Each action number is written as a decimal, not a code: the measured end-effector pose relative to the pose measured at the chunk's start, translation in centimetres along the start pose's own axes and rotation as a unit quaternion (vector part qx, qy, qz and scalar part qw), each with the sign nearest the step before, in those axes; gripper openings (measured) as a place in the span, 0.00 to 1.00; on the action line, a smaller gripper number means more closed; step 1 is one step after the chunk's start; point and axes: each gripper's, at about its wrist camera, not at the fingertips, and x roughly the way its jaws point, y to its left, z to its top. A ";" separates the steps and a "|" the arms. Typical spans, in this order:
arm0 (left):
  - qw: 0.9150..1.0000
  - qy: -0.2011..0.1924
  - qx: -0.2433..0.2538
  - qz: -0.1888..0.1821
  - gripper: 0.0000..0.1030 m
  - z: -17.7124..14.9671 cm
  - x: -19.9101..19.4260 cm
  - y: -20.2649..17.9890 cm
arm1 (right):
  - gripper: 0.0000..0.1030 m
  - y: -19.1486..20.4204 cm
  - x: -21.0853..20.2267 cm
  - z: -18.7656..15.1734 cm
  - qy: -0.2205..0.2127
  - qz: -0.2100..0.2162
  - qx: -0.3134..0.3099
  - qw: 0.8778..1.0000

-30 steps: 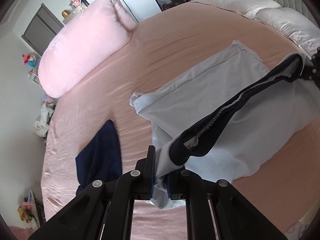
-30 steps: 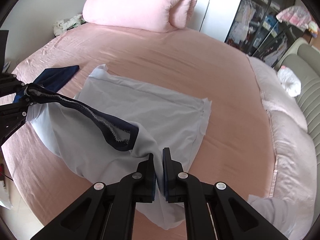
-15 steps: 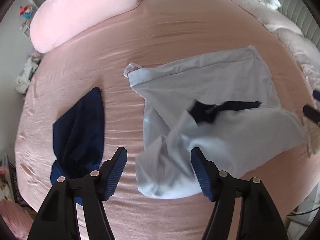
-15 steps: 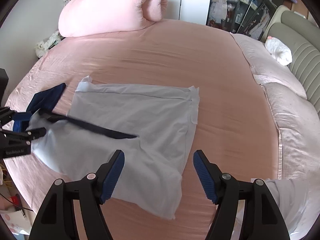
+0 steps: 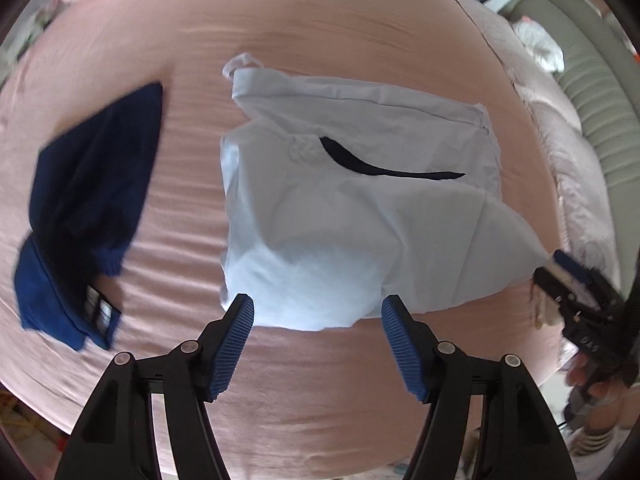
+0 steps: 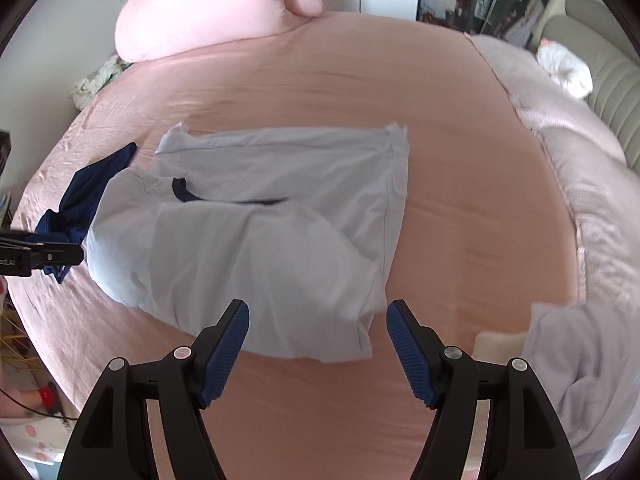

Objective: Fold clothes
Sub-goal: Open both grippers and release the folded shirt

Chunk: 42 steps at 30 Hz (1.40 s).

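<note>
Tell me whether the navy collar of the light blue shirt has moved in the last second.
Yes. The navy collar has dropped from the air between the grippers onto the light blue shirt, now lying flat toward the far side of the pink bed.

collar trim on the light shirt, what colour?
Dark navy, on the collar trim; clearest in the left wrist view.

Bare pink bed sheet point(image 6: 472, 208) lies open right of the light blue garment point(image 6: 280, 232), up to the quilted bedding point(image 6: 580, 200) at right edge of frame. Upper centre also clear, bounded by the rolled pink duvet point(image 6: 216, 12) at top left. Left wrist view: narrow bare strip between that garment and the navy garment point(image 5: 88, 200) at left. Near edge below both garments is free sheet. Lower right of right wrist view: another pale cloth point(image 6: 580, 380) blocks.
</note>
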 end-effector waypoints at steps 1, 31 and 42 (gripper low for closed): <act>1.000 0.002 -0.015 -0.013 0.63 -0.2 0.3 0.6 | 0.69 -0.2 0.2 -0.3 0.003 0.004 0.007 1.000; 0.882 -0.082 -0.374 -0.274 0.63 -4.6 8.4 7.6 | 0.69 -5.4 4.9 -6.6 -0.005 0.162 0.394 0.905; 0.825 -0.131 -0.454 -0.310 0.74 -6.3 9.8 8.2 | 0.73 -3.3 7.9 -9.3 0.017 0.216 0.516 0.829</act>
